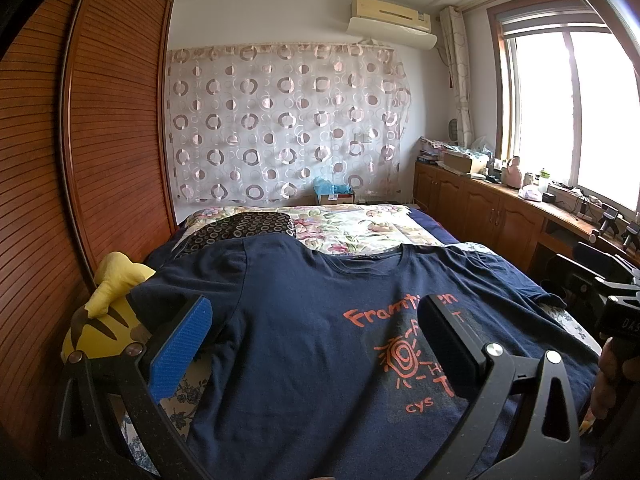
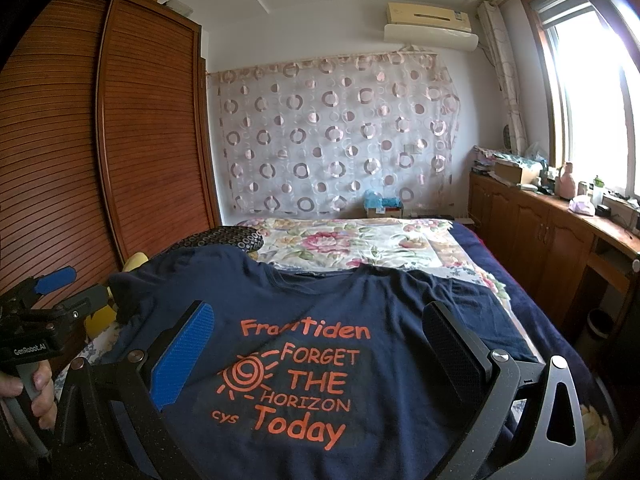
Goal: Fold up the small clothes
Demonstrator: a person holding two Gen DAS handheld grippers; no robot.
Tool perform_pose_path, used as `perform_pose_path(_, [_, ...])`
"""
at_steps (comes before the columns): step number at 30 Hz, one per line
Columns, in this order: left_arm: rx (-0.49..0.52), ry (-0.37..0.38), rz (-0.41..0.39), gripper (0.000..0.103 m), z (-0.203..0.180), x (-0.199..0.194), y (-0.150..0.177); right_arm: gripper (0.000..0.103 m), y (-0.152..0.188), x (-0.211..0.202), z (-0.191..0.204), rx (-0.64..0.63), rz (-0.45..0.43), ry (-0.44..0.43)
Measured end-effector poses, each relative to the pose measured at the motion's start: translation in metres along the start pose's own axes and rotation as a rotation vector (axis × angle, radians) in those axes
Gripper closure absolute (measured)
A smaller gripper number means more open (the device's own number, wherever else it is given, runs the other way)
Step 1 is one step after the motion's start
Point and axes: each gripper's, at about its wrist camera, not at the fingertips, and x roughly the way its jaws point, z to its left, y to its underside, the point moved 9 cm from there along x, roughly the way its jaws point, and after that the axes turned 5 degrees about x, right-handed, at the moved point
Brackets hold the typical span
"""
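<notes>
Beside T-shirt (image 1: 312, 320), yellow plush toy (image 1: 108, 312)

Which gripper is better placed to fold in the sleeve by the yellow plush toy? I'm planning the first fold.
Left, probably. The left gripper hangs open over the T-shirt on the side of the sleeve beside the yellow plush toy. The right gripper, also open, hovers over the print, farther away.

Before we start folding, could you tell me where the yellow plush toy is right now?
In the left wrist view, the yellow plush toy lies at the bed's left edge, against the wooden wardrobe, touching the navy T-shirt's left sleeve.
</notes>
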Motion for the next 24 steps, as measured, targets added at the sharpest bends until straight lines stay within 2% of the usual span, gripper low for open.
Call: perform_pose_path(24, [0.001,0.0,-0.002,0.0,0.0,-0.0003,-0.0002,0.0,-0.0018,0.0012,0.0007,0.0,-0.005,-0.003])
